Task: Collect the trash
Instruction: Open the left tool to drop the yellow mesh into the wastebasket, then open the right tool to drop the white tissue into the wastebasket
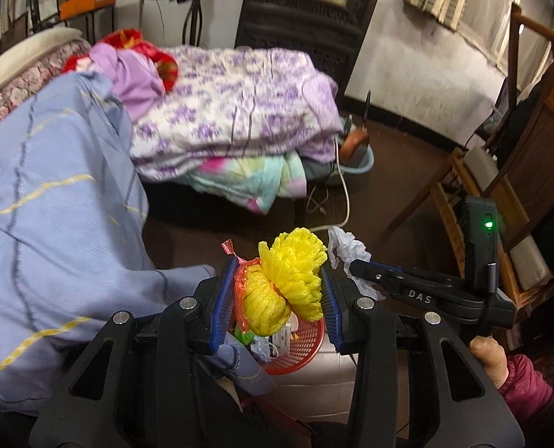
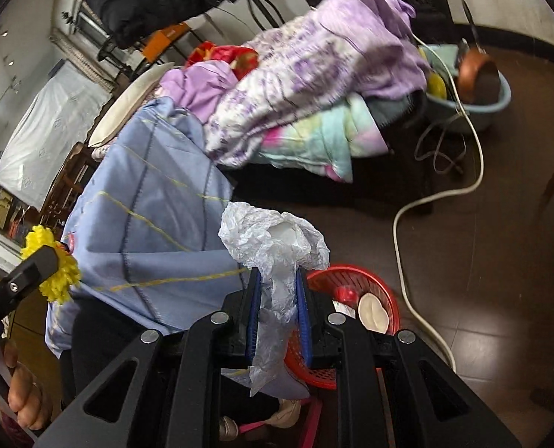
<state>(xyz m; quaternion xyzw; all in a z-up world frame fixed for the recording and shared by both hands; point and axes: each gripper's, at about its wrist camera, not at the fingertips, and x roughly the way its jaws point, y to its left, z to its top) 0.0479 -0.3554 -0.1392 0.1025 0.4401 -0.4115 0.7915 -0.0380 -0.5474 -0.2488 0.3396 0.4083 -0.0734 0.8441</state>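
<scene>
Left gripper [image 1: 279, 291]: jaws clamped on yellow foam fruit netting [image 1: 295, 276], held above the red trash basket [image 1: 303, 347] for dropping. Right gripper [image 2: 277, 313]: closed on a crumpled white plastic bag [image 2: 277, 246], just left of the same basket [image 2: 355, 280], apparently next in.

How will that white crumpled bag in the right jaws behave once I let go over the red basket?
The white bag looks thin and crumpled, so it is probably very light and may drift rather than drop straight. It hangs limp below the right gripper, so likely floppy. It may cling briefly to the pads. The red basket sits just beneath.
</scene>
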